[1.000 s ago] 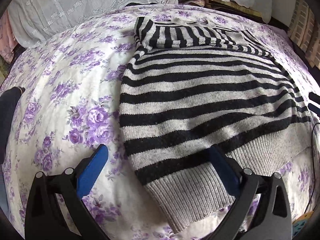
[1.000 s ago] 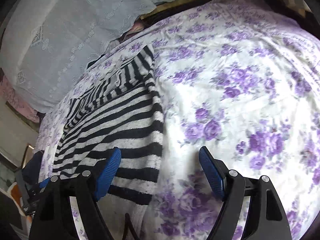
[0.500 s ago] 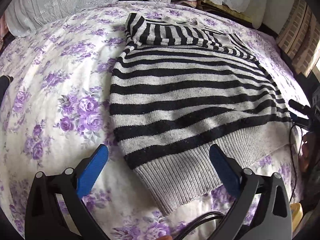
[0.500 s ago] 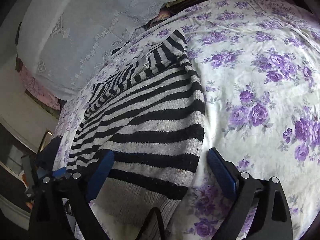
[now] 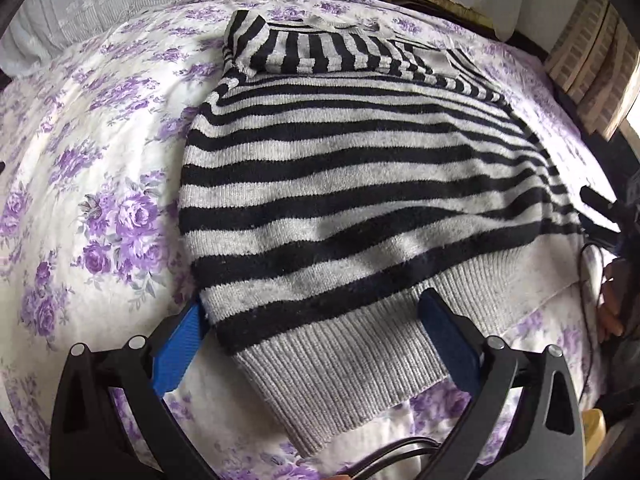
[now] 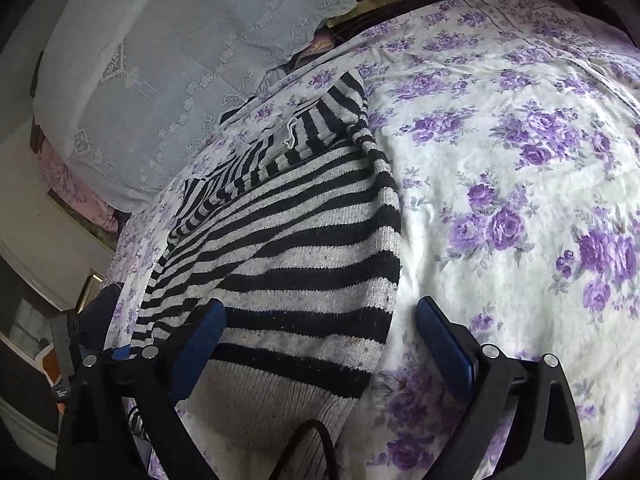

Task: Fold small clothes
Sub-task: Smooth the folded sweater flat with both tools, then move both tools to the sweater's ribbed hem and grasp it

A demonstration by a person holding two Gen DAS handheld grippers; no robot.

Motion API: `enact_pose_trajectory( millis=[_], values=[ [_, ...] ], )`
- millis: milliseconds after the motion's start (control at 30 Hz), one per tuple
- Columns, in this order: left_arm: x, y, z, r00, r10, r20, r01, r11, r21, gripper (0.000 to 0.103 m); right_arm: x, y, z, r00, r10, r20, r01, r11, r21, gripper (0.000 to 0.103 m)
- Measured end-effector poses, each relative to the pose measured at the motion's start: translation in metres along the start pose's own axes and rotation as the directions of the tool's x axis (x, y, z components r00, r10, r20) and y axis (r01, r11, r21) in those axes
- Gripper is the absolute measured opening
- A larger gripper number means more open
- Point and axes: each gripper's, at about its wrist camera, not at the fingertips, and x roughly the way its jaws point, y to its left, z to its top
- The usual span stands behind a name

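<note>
At the near edge of the bed, the left gripper [image 5: 312,336] and right gripper [image 6: 320,336], both spread wide and empty, have been brought down since half a second ago to straddle the two hem corners of the black-and-grey striped knitted sweater [image 5: 360,184]; a pinch of each corner is judged next. The sweater lies flat, sleeves already folded across its far end. Ample purple-flowered white bedsheet [image 6: 520,184] remains open on both sides.

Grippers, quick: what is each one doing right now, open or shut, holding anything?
Left gripper: open, holding nothing, fingers straddling the striped sweater hem corner.
Right gripper: open, holding nothing, fingers astride the sweater's other edge.
</note>
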Motion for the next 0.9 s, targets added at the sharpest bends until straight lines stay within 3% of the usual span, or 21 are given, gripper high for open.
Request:
enact_pose_trajectory(
  millis=[100,167,233,300,700,900],
  values=[
    [-0.001,-0.002,-0.001,1.000,0.025,0.010,-0.025,1.000,0.008,0.099,-0.004,0.006,-0.007,1.000,0.011,-0.002,-0.011,1.000,0.020,0.097],
    [0.000,-0.002,-0.001,0.999,0.033,0.007,-0.033,0.999,0.011,0.099,-0.004,0.010,-0.012,0.998,0.064,-0.014,-0.063,0.997,0.046,0.098],
    [-0.002,-0.002,-0.002,0.999,0.040,0.017,-0.040,0.999,0.013,0.099,0.001,0.018,-0.015,0.991,0.112,-0.072,-0.111,0.994,0.019,0.099],
    [-0.003,-0.003,-0.005,0.999,0.040,0.018,-0.041,0.999,0.019,0.099,0.006,0.025,-0.017,0.989,0.102,-0.110,-0.105,0.994,-0.017,0.099],
    [-0.002,-0.001,-0.005,1.000,-0.028,0.008,0.028,0.999,0.017,0.099,0.012,0.026,-0.020,0.978,0.119,-0.174,-0.130,0.990,-0.056,0.099],
    [-0.001,0.012,-0.001,0.995,-0.090,0.035,0.092,0.994,-0.066,0.099,0.012,0.022,-0.018,0.975,0.133,-0.179,-0.143,0.989,-0.048,0.099]
  ],
)
